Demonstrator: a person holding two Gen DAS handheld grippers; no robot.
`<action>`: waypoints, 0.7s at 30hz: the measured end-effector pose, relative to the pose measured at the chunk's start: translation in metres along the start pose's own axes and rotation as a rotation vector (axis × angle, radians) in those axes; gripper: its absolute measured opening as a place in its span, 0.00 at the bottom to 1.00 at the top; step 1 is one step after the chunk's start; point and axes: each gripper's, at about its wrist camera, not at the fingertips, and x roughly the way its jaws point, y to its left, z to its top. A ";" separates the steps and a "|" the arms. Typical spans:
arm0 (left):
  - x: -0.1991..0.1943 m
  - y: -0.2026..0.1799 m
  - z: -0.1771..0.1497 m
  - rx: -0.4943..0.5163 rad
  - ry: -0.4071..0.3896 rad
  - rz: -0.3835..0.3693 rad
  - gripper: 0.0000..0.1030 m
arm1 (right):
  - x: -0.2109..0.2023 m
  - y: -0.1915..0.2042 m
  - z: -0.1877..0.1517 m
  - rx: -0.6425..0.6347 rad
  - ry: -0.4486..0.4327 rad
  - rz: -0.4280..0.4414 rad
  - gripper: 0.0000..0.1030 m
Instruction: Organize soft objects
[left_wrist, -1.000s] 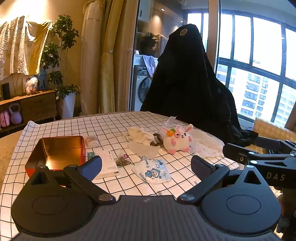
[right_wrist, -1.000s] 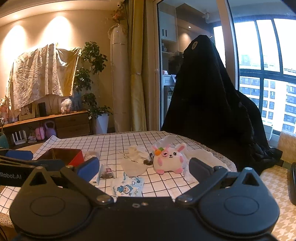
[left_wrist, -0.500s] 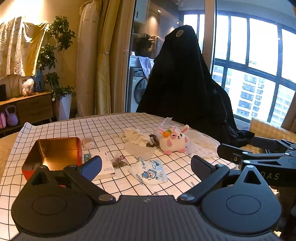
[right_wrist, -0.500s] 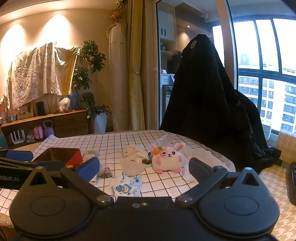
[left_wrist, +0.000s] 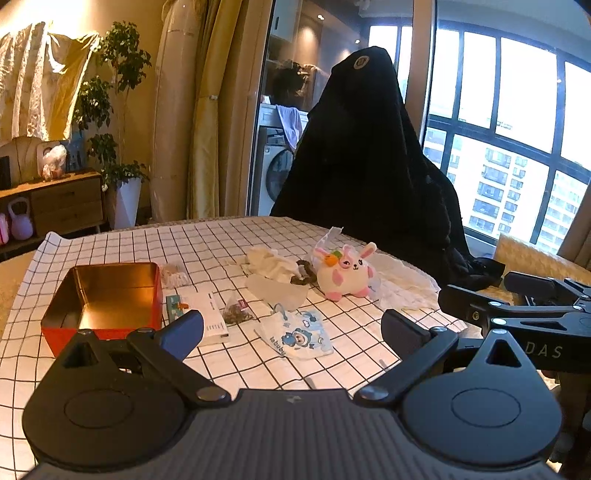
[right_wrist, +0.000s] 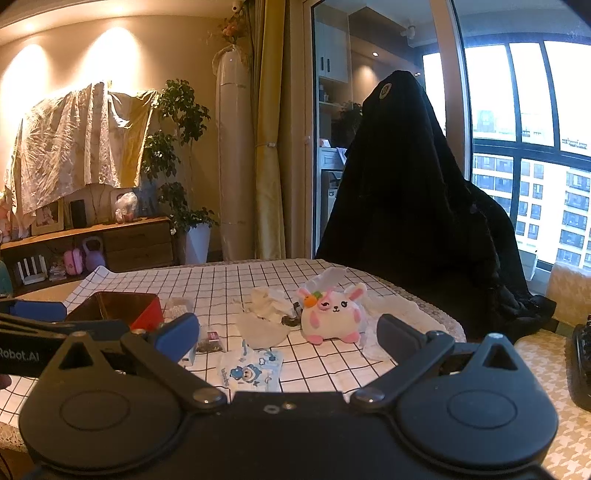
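fingers of both grippers spread, empty; plush bunny seemingly slightly nearer than before.

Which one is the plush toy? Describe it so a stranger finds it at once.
Start at the checked tablecloth, with the open red tin on its left. Look to the opposite side, in front of the black draped shape, where the plush bunny sits among flat white cloths. It alone is round and puffy, white and pink, with upright ears and an orange carrot on its head.

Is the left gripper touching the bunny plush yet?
Apart. The left wrist view shows the open left gripper well short of the bunny plush, with checked tablecloth and a blue printed pouch between them.
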 end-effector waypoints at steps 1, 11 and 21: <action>0.000 0.001 -0.001 -0.004 0.005 0.000 1.00 | 0.000 0.001 0.000 0.001 0.006 0.001 0.99; -0.001 0.011 -0.007 -0.030 0.028 0.007 1.00 | 0.000 0.011 -0.004 -0.006 0.062 0.004 0.99; -0.003 0.015 -0.010 -0.043 0.042 0.006 1.00 | -0.005 0.017 -0.004 -0.016 0.082 0.001 0.99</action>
